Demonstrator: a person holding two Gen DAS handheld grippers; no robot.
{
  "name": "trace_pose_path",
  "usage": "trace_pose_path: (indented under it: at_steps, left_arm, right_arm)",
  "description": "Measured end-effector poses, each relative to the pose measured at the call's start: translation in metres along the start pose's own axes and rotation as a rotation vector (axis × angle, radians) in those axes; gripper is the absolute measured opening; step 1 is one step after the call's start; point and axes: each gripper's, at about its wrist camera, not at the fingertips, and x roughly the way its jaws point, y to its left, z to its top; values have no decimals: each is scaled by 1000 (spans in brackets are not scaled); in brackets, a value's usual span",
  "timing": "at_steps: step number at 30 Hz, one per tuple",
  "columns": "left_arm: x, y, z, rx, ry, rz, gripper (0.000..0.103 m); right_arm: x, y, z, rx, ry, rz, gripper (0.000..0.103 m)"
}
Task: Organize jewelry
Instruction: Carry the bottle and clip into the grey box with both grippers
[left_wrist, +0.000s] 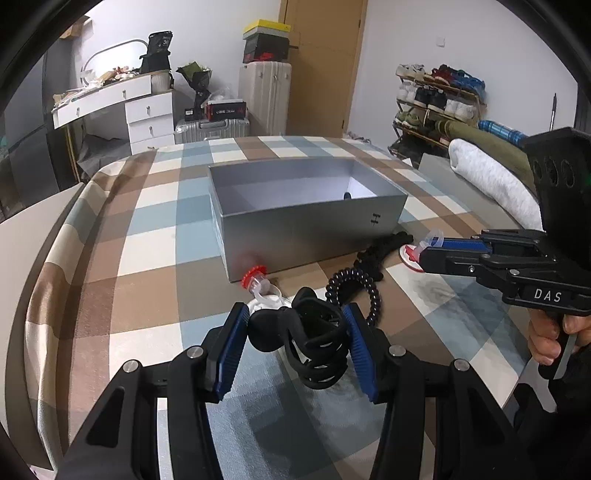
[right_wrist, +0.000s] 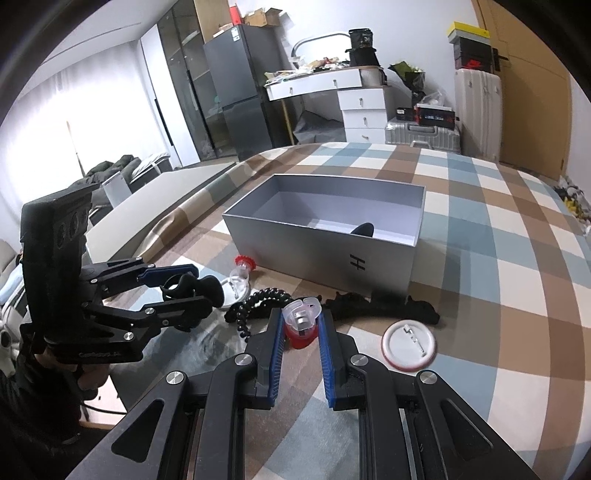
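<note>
Ok, L to R. Left claw (left_wrist: 293, 338) sits low over the checked cloth (left_wrist: 155, 229), jaws part-way in with a black hair clip (left_wrist: 314, 343) between the blue pads (left_wrist: 231, 345); both pads look to be touching it, so gripped. In the right wrist view the same claw (right_wrist: 192, 291) shows side-on w/ the clip (right_wrist: 192, 290) in it, a hand (right_wrist: 86, 376) on the handle below. Just ahead of that clip: a small clear item w/ red frilled cap (left_wrist: 254, 277) by a white round piece (left_wrist: 267, 301), lying at the near corner of the grey box (left_wrist: 317, 240). Box is open-topped, mid cloth, w/ one dark item (right_wrist: 364, 229) inside at its right end. Black spiral hair tie (left_wrist: 354, 291) lies right of the clip, touching the cloth; a black fabric piece (right_wrist: 384, 301) stretches along the box's front wall. Right claw (right_wrist: 301, 330) nearly closed, pinching a clear and red clip-like item (right_wrist: 301, 323) between its pads. White round pin badge (right_wrist: 408, 349), pin side up, lies just right of that claw on the cloth, apart from the box.
</note>
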Motion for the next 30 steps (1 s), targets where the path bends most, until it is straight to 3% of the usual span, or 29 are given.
trace_pose_path:
  at_steps: [20, 30]
  left_arm:
    - [-23, 15, 17, -83, -134, 4, 47]
    - [-17, 15, 35, -104, -163, 31, 47]
  right_arm:
    - [-21, -8, 26, 93, -153, -3, 17]
    - [-20, -15, 39, 127, -169, 6, 17]
